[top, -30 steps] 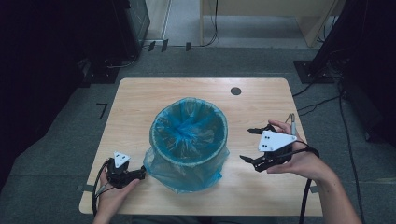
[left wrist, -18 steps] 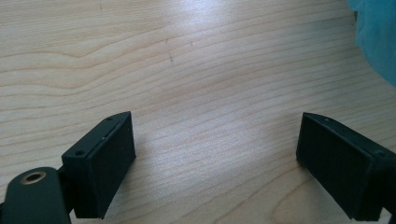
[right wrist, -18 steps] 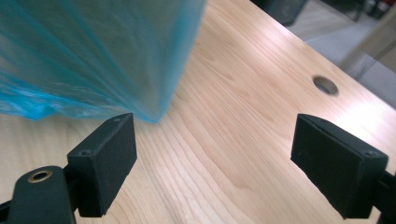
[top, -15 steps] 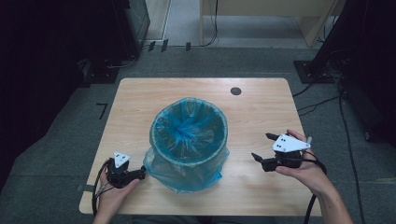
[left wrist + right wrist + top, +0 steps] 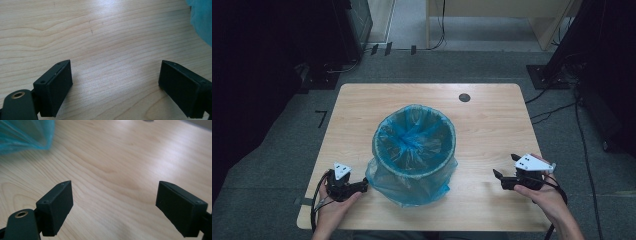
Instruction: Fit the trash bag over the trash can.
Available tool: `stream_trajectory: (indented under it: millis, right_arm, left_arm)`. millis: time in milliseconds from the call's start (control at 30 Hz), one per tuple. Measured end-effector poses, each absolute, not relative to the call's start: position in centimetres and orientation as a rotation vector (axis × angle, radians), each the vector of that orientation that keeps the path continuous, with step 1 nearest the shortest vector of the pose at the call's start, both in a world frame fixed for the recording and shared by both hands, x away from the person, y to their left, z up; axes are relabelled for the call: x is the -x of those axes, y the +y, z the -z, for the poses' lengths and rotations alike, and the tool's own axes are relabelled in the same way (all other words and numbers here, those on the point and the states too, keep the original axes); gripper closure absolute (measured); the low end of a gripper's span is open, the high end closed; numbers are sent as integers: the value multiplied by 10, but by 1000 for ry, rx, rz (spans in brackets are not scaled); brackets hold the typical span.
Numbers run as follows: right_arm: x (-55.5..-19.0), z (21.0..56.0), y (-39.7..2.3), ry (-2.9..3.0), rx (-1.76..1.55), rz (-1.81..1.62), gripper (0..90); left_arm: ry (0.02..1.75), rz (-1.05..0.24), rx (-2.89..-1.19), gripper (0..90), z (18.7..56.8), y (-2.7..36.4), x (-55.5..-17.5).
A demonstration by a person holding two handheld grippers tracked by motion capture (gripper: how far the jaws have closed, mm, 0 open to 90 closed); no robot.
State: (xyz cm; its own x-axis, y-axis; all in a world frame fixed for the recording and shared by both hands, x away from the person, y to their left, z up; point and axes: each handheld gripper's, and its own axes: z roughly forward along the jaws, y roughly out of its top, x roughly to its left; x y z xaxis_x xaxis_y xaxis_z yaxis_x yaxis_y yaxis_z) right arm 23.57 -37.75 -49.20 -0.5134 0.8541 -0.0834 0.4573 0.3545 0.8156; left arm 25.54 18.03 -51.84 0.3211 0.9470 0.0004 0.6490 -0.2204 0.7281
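High view showed a pale wooden table (image 5: 492, 130) on grey carpet, with dark equipment and loose cables on the floor beyond its far edge and a small round dark grommet (image 5: 464, 97) near that edge. At the table's middle stood a round bin (image 5: 414, 167) lined with a blue plastic bag (image 5: 412, 137), the liner folded over the rim and bunching down the sides.

Left of the bin, close against the bag's lower folds, the left gripper (image 5: 362, 186) lay low over the wood in the person's left hand (image 5: 332, 207), pointing toward the bin. In the left gripper view its jaws stood wide apart over bare wood, a blue edge at the upper right.

Right of the bin and well apart from it, the right gripper (image 5: 506, 171) sat in the right hand (image 5: 549, 197), jaws likewise spread with nothing between them, aimed toward the bin.
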Motion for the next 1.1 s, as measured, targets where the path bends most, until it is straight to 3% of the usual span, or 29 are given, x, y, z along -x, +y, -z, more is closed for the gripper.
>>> stream_trajectory:
  millis: [400,1100]
  right_arm:
    - [-224,519,-395,2094,-1263,-949,145]
    - [-217,525,-423,1969,-1560,-881,140]
  left_arm:
    - [1404,-607,-1959,110,518,180,-255]
    - [1403,-607,-1961,111,518,180,-255]
